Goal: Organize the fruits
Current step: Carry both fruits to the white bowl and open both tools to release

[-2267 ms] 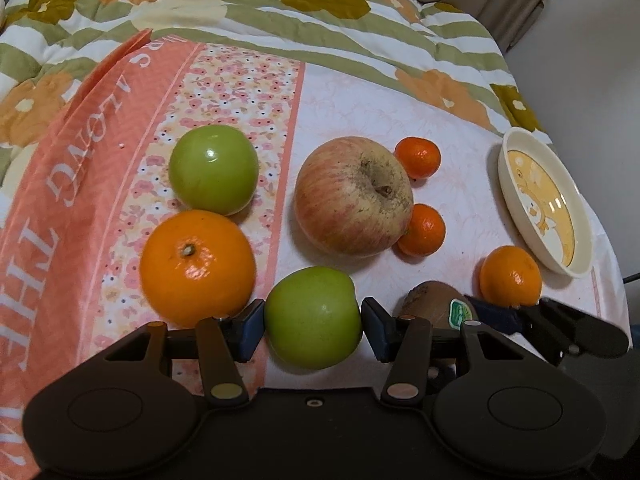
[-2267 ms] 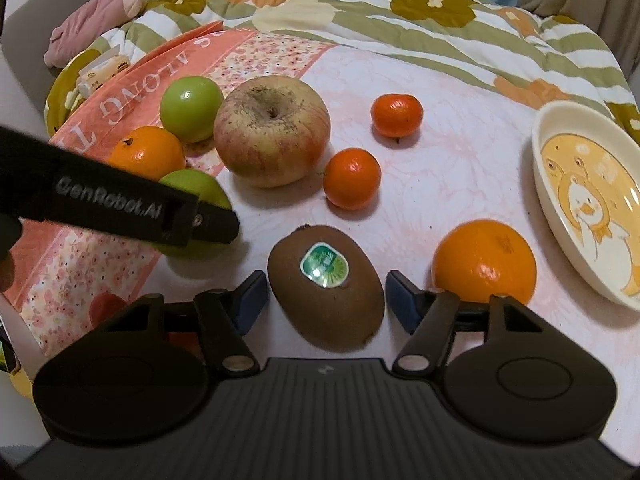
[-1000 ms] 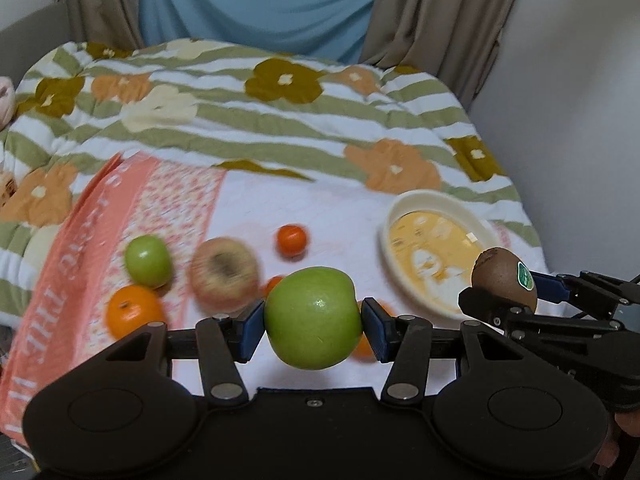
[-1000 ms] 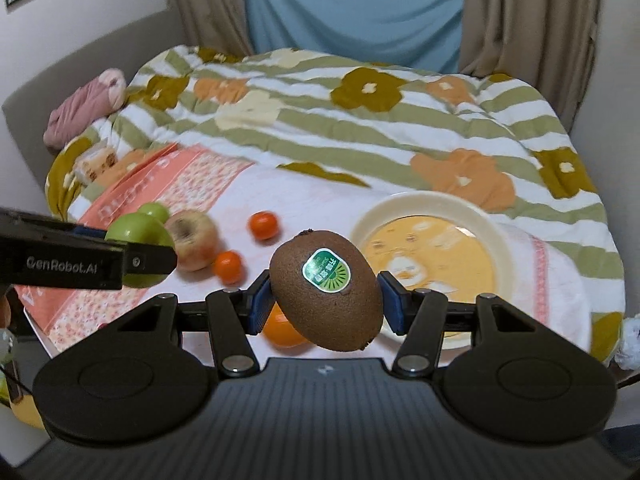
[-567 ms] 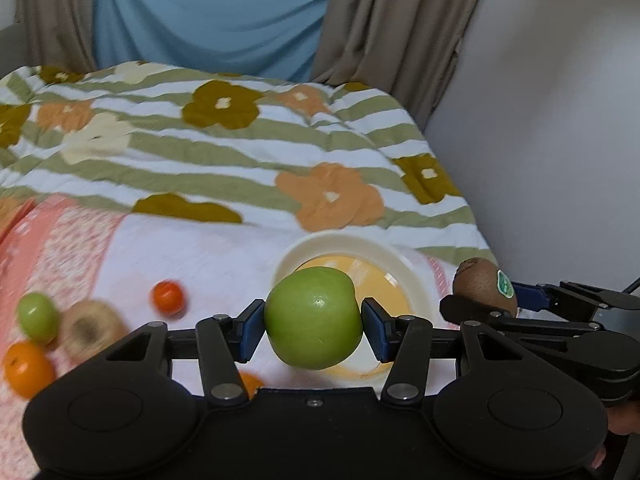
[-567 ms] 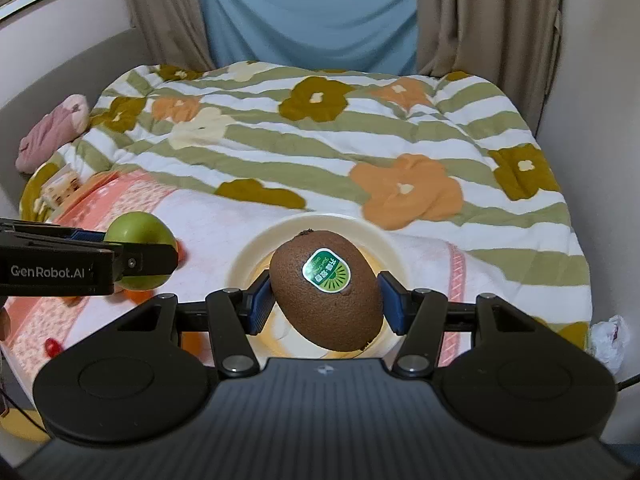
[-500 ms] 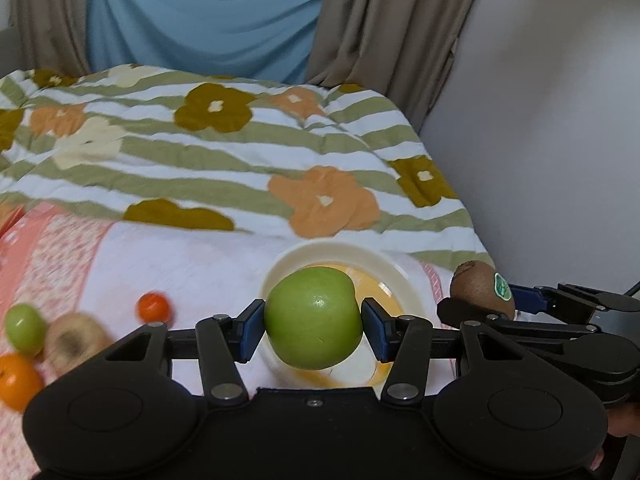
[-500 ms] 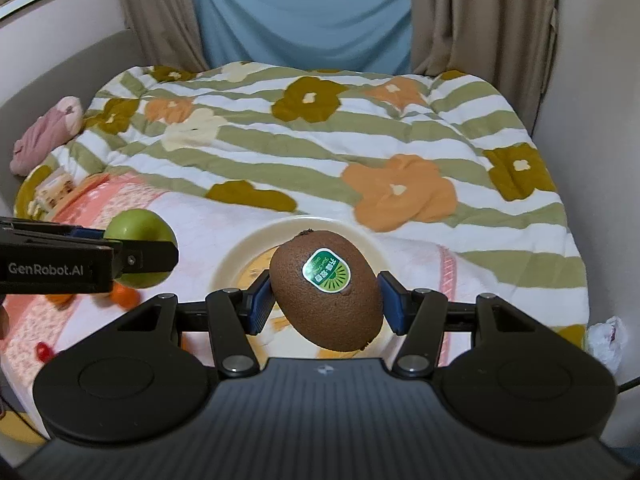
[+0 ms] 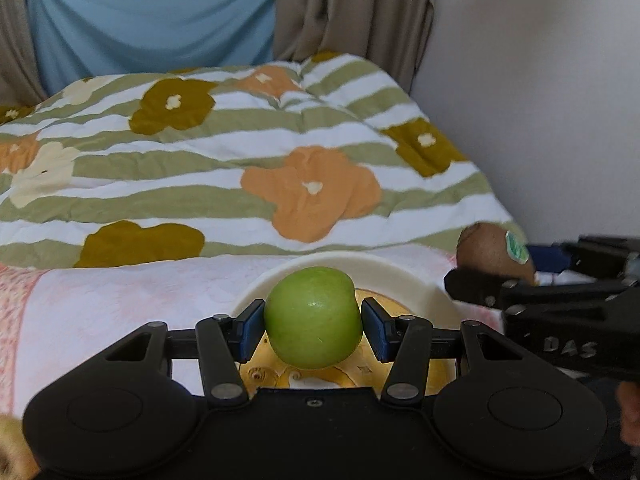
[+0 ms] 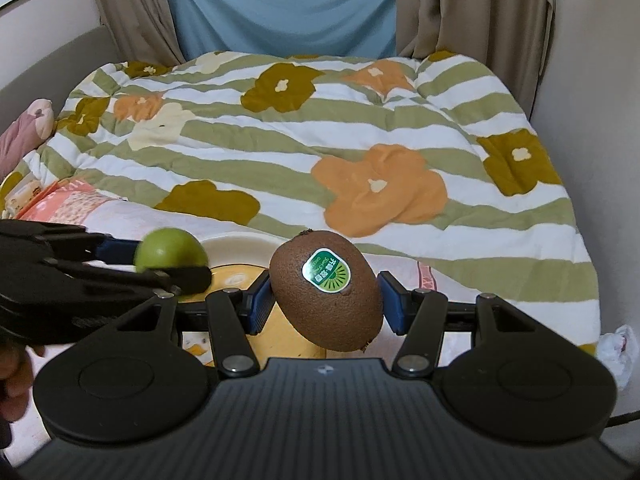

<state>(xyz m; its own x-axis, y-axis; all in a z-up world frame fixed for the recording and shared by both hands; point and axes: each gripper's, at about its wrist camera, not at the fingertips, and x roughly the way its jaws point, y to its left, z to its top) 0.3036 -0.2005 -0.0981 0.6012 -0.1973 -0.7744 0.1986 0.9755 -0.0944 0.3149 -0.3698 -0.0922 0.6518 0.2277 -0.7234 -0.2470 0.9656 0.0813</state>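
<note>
A green apple (image 9: 313, 317) is pinched in the left gripper (image 9: 313, 326), held above the plate (image 9: 404, 280). A kiwi (image 10: 325, 289) is clamped in the right gripper (image 10: 325, 300), over the plate's right edge.

A round cream ceramic plate (image 9: 404, 280) lies before the flower-patterned striped quilt (image 9: 240, 168); above the plate, a green apple (image 9: 313, 317) hangs left of a brown stickered kiwi (image 10: 326, 290).

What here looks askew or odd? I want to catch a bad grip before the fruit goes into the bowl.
The kiwi sits tilted in the right gripper, its lower end hanging below the pads. The green apple sits squarely in the left gripper. The bowl looks undamaged.
</note>
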